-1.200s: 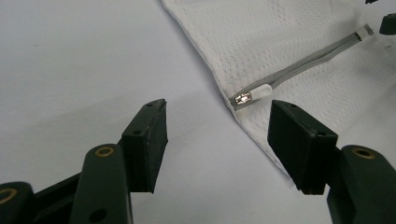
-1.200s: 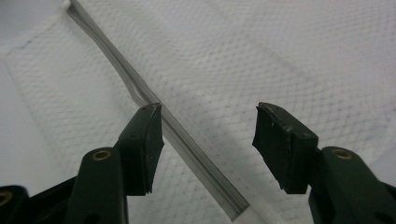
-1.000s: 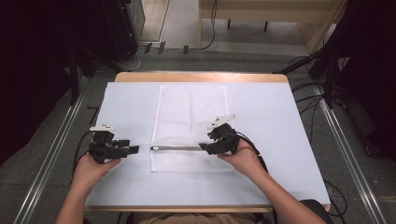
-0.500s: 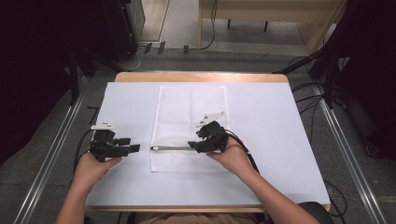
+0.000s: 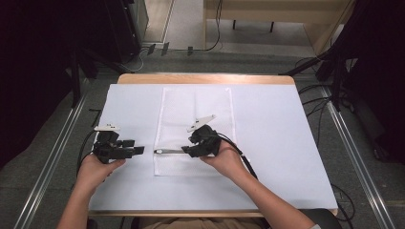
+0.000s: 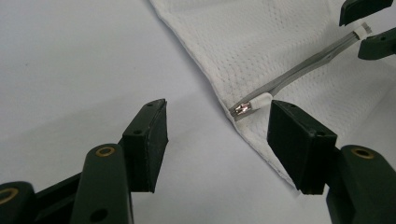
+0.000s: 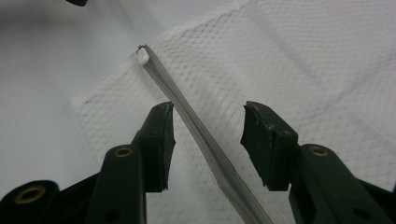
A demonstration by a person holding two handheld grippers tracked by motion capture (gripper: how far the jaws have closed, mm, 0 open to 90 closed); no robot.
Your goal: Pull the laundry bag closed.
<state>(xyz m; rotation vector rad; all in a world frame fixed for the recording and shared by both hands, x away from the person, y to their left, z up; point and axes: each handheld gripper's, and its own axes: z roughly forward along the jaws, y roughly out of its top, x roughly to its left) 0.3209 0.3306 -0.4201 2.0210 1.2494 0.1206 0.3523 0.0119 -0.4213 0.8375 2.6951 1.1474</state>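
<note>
The room around the table is dark, its stands hard to make out. A white sheet covers the top; a mesh cloth lies mid-table. A grey strip (its far end hidden) lies near the cloth's near-left corner. The right gripper has been closing its 2 jaws around the strip, pads not touching. The left gripper gapes empty.

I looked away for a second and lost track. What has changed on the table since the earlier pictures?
The right gripper has slid left along the grey zipper of the white mesh bag, towards the metal pull. Its jaws have just been closing, the zipper between them but not yet pinched. The left gripper stayed put beside the bag, open, and the bag lies as before.
</note>
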